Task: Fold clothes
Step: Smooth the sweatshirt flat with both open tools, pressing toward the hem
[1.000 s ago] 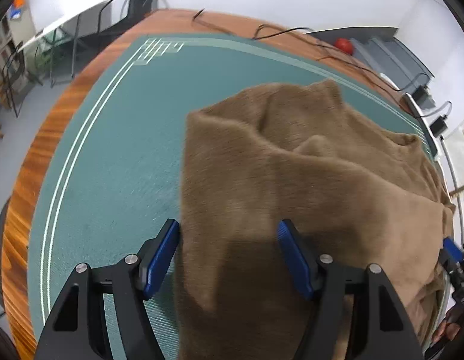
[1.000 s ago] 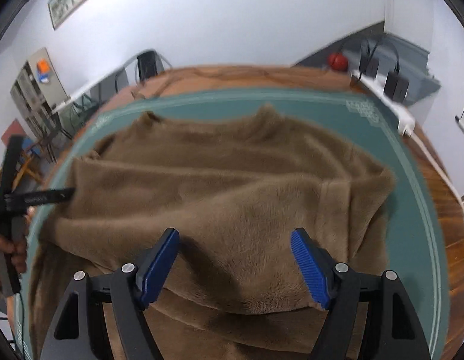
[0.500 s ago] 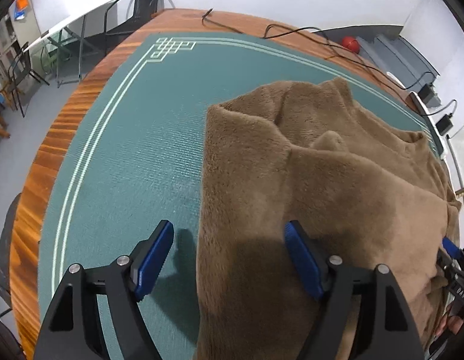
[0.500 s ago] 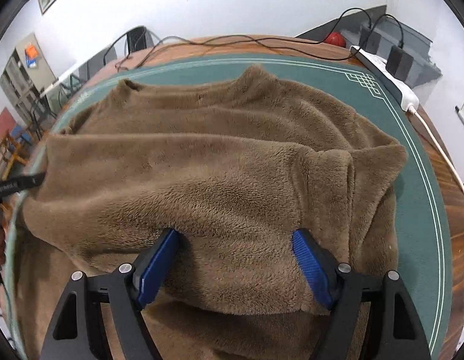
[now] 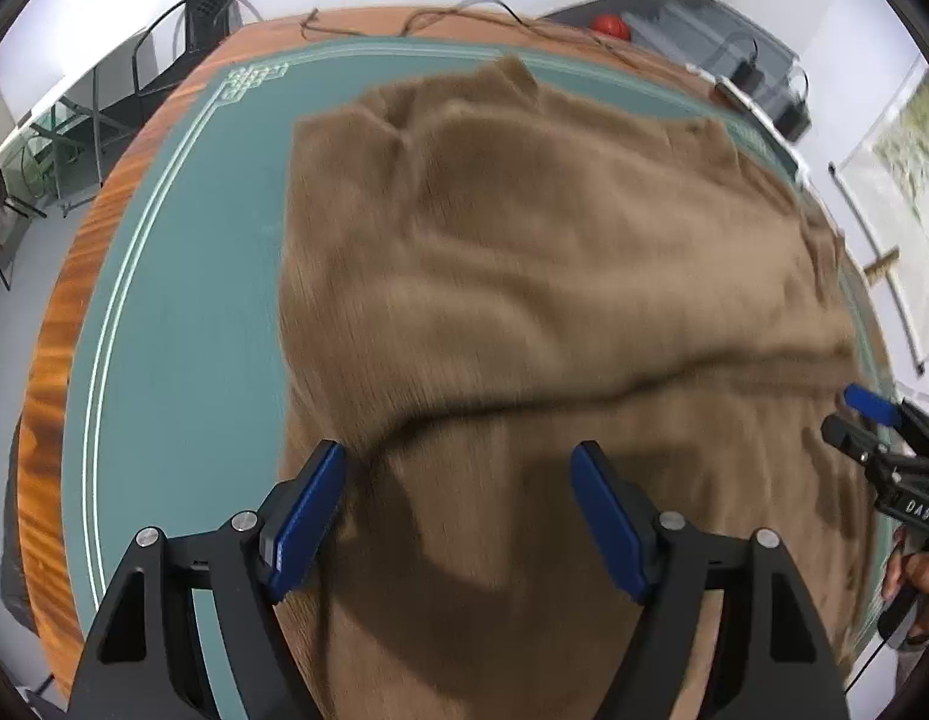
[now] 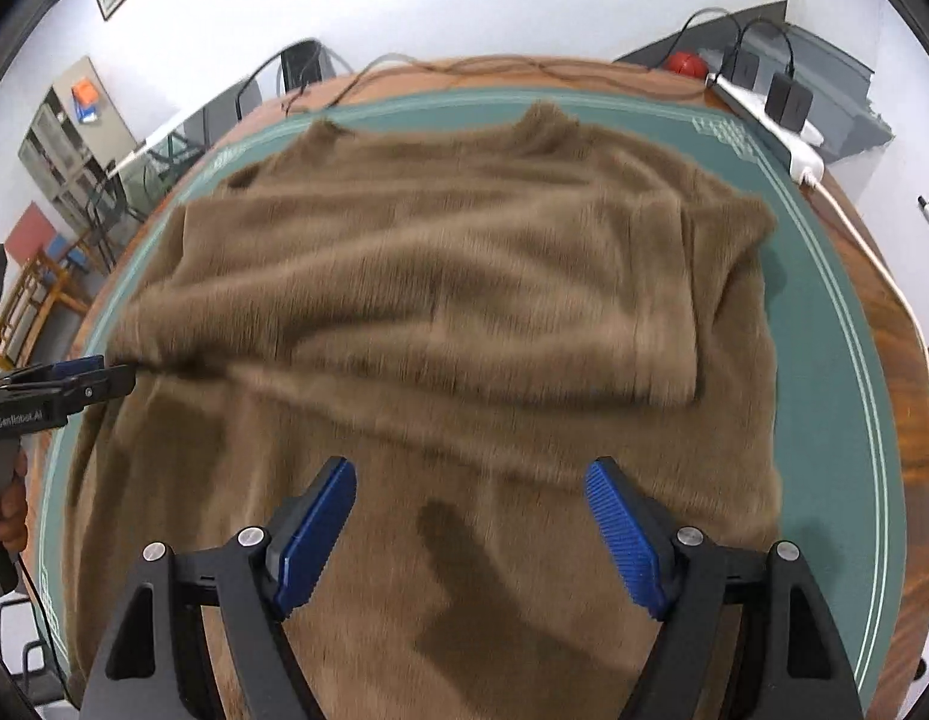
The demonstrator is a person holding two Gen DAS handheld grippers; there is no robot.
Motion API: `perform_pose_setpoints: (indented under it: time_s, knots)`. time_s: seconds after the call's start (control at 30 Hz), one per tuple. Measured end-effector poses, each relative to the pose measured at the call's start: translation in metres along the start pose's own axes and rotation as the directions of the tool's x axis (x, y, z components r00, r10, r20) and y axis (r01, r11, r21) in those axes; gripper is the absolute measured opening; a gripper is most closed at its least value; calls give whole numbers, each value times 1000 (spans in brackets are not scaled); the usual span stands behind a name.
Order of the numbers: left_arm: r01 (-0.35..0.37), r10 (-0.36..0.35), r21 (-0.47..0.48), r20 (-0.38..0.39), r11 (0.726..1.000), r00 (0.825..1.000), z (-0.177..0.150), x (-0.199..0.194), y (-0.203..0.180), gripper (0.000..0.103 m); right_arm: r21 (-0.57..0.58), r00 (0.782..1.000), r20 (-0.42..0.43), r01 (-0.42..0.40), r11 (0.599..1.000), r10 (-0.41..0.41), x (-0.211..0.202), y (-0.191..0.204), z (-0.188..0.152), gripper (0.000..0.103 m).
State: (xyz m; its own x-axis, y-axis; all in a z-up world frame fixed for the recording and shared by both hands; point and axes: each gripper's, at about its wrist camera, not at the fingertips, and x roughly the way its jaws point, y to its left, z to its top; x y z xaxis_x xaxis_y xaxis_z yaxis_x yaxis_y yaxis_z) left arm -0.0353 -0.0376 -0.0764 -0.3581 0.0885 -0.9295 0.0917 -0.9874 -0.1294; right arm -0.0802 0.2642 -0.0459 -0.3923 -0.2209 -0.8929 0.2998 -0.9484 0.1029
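Fleece fills the left wrist view: the brown sweater [image 5: 554, 276] lies spread on the green mat [image 5: 182, 330], its upper part folded down over the lower so a soft fold edge runs across the cloth just ahead of the left gripper [image 5: 458, 516]. That gripper's jaws have just been opening and now stand spread above the sweater with nothing pinched, likely because the flap has been laid and let go. At the sweater's right edge the right gripper [image 5: 872, 420] hovers. In the right wrist view, the sweater [image 6: 464, 300] again covers most of the mat [image 6: 824, 312], the fold edge lying beyond the right gripper [image 6: 470, 528], whose blue pads [image 6: 623, 540] are apart over bare fleece, gripping nothing. The left gripper [image 6: 74, 375] sits at the fold's far-left end.
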Motion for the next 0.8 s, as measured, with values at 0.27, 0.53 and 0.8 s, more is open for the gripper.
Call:
perform_pose_setpoints:
  time_s: [0.27,0.53,0.8]
  knots:
    - [-46,47,28,-30,999,998,-50,5,-19,81,-63,996,-85,5,998,-11,4,20,-40,81]
    - [-85,85,8,-10,996,996,-62,-7,-29,82,-102,997,-75,26,994,-34,-5,30,-54,85]
    - [-90,90,31,-12,995,996,-107,-28,-43,82,-127,998,-53,12,992,-19,-35,27,-87,86]
